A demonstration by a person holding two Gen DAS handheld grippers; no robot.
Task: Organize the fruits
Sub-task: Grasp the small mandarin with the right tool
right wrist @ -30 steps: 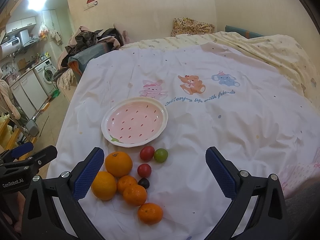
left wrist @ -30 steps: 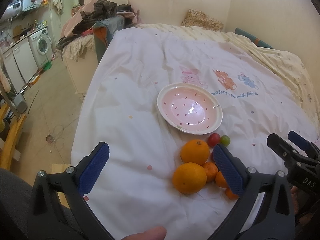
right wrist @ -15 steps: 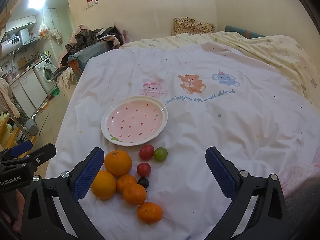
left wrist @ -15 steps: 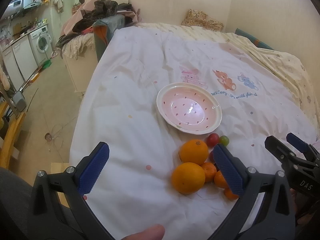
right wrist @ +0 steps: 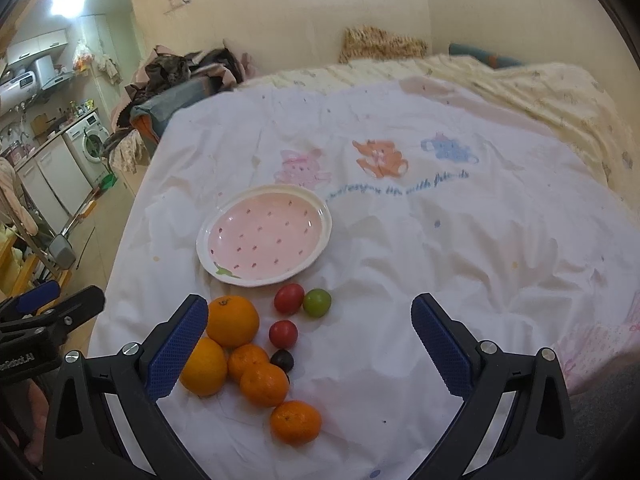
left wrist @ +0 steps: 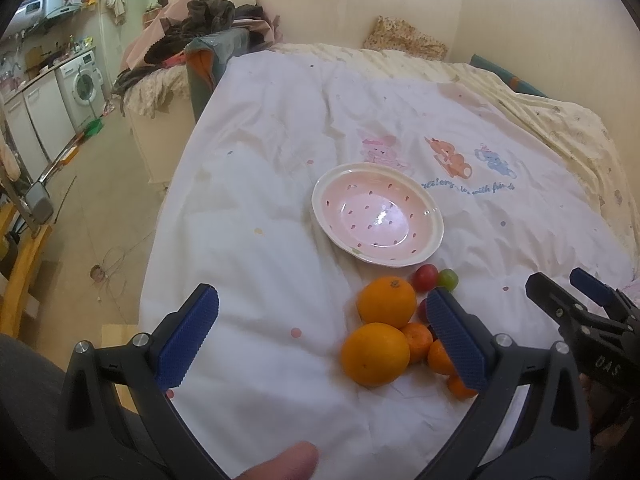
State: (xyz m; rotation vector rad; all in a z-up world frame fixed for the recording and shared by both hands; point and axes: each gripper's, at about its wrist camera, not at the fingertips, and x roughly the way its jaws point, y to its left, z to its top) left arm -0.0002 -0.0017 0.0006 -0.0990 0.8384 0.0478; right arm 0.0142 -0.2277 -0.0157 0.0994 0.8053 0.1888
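A pink strawberry-print plate [left wrist: 378, 216] [right wrist: 266, 236] lies empty on the white bed sheet. Just in front of it lies a cluster of fruit: two large oranges [left wrist: 386, 301] [right wrist: 233, 321], several small tangerines [right wrist: 264, 384], two red tomatoes [right wrist: 289, 298], a green one [right wrist: 317, 302] and a dark one [right wrist: 282, 360]. My left gripper [left wrist: 320, 332] is open and empty above the sheet, left of the fruit. My right gripper [right wrist: 310, 342] is open and empty, hovering over the fruit cluster.
The white sheet [right wrist: 440, 260] with cartoon animals covers the bed. A pile of clothes [left wrist: 200, 32] sits at the far left corner. The bed's left edge drops to the floor [left wrist: 100, 208], with a washing machine [left wrist: 82, 80] beyond.
Both grippers have drifted slightly; the view has barely shifted. The fruit and the plate have not moved.
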